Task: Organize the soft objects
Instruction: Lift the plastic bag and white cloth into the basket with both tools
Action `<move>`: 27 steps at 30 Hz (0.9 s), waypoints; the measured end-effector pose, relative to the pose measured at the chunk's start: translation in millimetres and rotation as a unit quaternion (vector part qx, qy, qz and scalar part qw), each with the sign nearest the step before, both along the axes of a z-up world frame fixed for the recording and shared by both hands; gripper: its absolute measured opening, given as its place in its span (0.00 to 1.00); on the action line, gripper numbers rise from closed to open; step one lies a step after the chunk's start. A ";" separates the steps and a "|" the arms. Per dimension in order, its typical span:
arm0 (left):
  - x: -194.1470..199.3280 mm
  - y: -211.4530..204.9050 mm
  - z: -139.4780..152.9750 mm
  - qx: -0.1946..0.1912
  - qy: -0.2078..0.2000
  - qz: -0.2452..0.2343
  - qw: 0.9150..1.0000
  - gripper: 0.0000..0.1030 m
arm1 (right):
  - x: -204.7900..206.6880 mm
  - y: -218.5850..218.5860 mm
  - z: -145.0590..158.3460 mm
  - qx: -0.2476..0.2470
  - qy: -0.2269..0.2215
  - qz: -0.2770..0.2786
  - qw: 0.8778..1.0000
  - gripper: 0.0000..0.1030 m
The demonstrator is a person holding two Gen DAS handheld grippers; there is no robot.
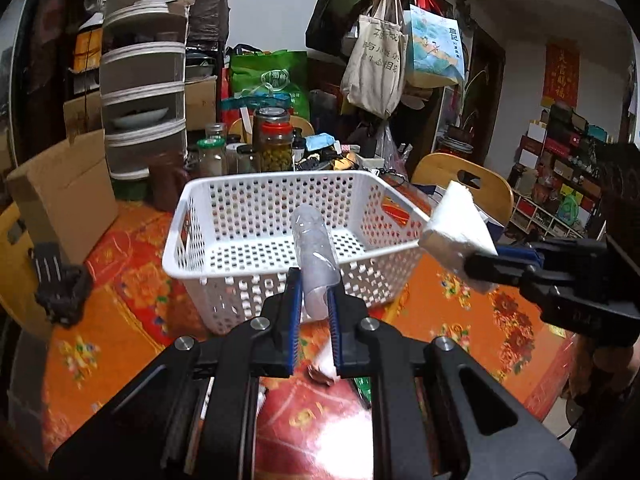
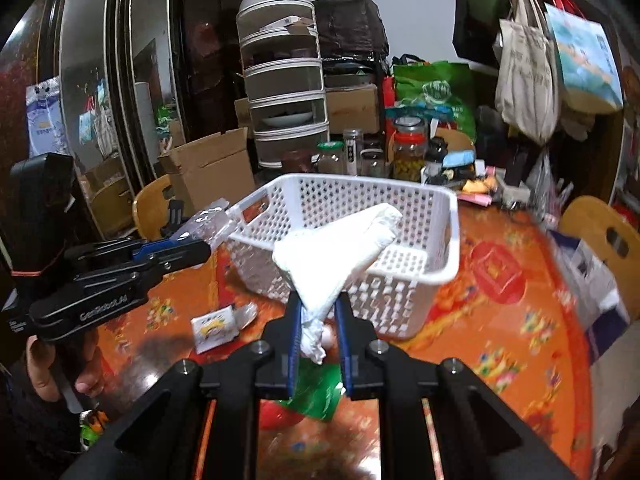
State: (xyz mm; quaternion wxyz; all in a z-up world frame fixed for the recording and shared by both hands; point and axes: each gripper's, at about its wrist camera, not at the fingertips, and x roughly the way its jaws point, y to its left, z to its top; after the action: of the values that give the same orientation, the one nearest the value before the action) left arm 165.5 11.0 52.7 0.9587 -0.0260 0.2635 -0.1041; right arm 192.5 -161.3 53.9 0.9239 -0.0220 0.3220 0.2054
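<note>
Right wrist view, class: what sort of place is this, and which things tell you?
Probably a lived-in home dining room: pickle jars crowd a floral-clothed table, beside tote bags hung on a rack.
</note>
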 end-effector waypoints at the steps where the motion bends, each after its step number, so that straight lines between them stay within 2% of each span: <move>1: 6.9 -0.5 4.8 0.007 -0.001 0.004 1.000 0.11 | 6.2 1.0 1.5 -0.001 0.005 0.002 1.000 0.14; 7: 57.6 -5.6 24.3 0.033 0.019 0.023 0.999 0.11 | 59.2 5.6 6.1 -0.023 0.035 -0.011 0.999 0.14; 14: 106.1 -11.6 24.0 0.067 0.042 0.037 0.996 0.11 | 101.5 13.7 -4.3 -0.041 0.069 -0.016 0.997 0.14; 19: 131.8 -9.6 17.2 0.071 0.062 0.043 0.995 0.11 | 124.1 16.4 -13.3 -0.046 0.092 -0.019 0.995 0.14; 23: 157.1 -3.4 5.1 0.069 0.097 0.047 0.992 0.11 | 142.9 17.9 -22.4 -0.055 0.114 -0.024 0.992 0.14; 27: 183.4 8.5 -11.9 0.052 0.147 0.048 0.987 0.11 | 165.1 19.1 -33.1 -0.059 0.147 -0.029 0.987 0.14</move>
State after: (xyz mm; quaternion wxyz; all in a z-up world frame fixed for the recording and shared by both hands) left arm 348.9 19.5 40.8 0.9134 -0.0041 0.4052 -0.0388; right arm 357.6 -142.2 20.8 0.8692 -0.0365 0.4664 0.1601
